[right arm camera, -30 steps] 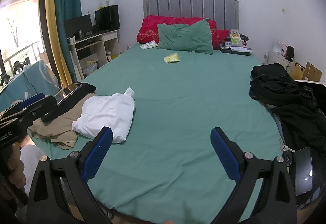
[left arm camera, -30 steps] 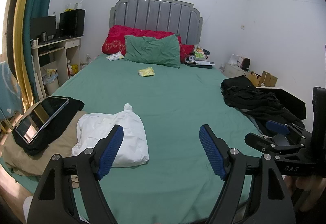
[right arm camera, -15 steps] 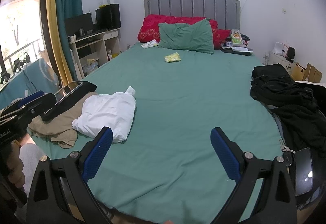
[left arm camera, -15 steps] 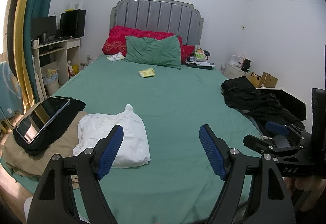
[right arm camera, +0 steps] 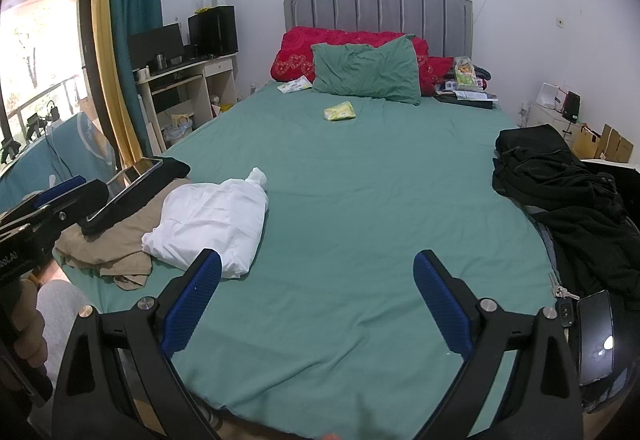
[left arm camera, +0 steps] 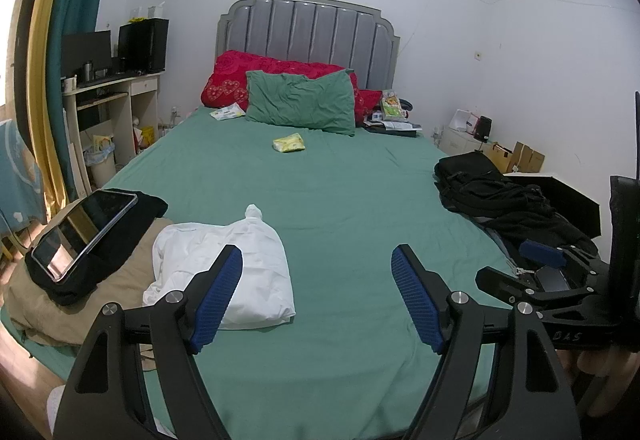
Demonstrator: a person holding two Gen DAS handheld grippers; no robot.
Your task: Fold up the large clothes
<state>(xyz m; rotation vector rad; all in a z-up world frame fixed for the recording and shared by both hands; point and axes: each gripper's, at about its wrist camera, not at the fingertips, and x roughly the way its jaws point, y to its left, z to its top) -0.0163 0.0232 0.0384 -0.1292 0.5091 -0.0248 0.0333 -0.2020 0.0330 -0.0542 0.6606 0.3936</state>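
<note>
A crumpled white garment (left arm camera: 224,264) lies near the foot of the green bed (left arm camera: 340,199), left of middle; it also shows in the right wrist view (right arm camera: 208,215). A tan garment (left arm camera: 80,300) lies under it at the bed's left corner. A heap of black clothes (left arm camera: 504,199) lies along the right edge, also in the right wrist view (right arm camera: 568,191). My left gripper (left arm camera: 316,292) is open and empty above the foot of the bed, just right of the white garment. My right gripper (right arm camera: 316,300) is open and empty, held over the foot of the bed.
A tablet (left arm camera: 80,228) rests on a black cloth over the tan garment. A phone (right arm camera: 596,336) and keys (right arm camera: 564,296) lie at the bed's right corner. A yellow packet (left arm camera: 288,143), a green pillow (left arm camera: 300,101) and red pillows sit near the headboard. A desk (left arm camera: 108,111) stands left.
Both grippers have drifted slightly; the view shifts a little. Nothing was grasped or released, and the clothes have not moved.
</note>
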